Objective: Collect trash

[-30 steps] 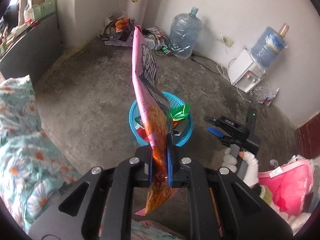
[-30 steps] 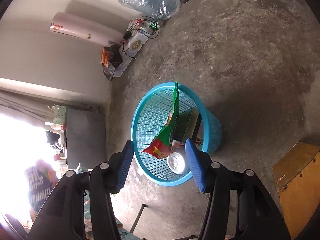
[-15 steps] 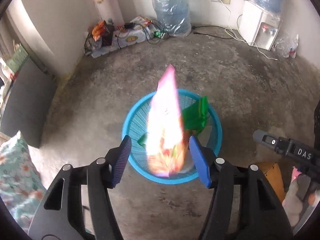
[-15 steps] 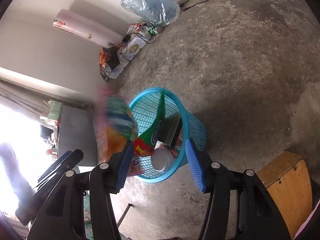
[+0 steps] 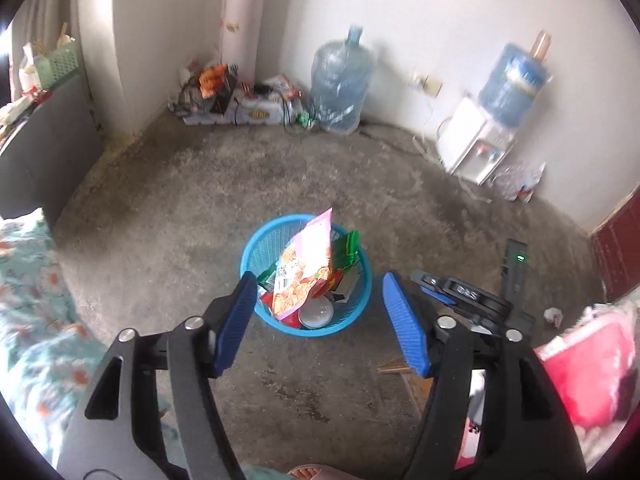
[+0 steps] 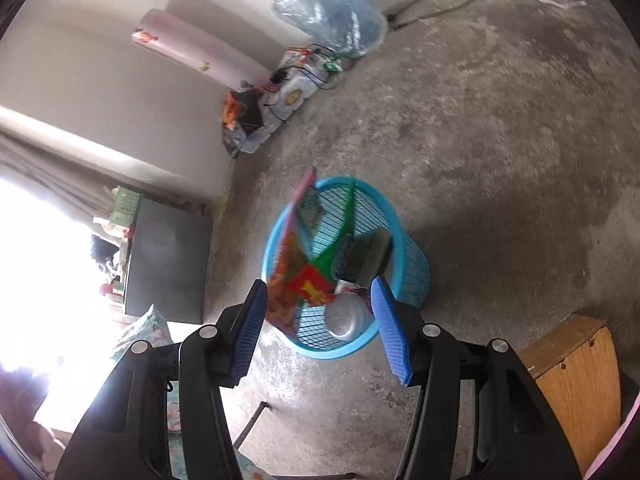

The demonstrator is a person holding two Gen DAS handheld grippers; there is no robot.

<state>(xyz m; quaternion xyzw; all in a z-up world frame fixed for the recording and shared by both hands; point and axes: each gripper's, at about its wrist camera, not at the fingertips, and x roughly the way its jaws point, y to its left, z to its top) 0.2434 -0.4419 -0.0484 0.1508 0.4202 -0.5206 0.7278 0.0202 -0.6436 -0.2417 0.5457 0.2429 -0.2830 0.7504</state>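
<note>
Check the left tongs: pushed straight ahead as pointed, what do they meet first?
Probably the pink snack bag standing out of the blue basket. It sits centred between the open left tongs; depth is unclear, so the basket rim could come first.

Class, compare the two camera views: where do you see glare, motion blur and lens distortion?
Right wrist view: the window side at the left is blown out to white, and the pink snack bag in the blue basket is smeared by motion. Left wrist view: even light, the water bottle slightly blurred. Both show fisheye bending and dark corners.
</note>
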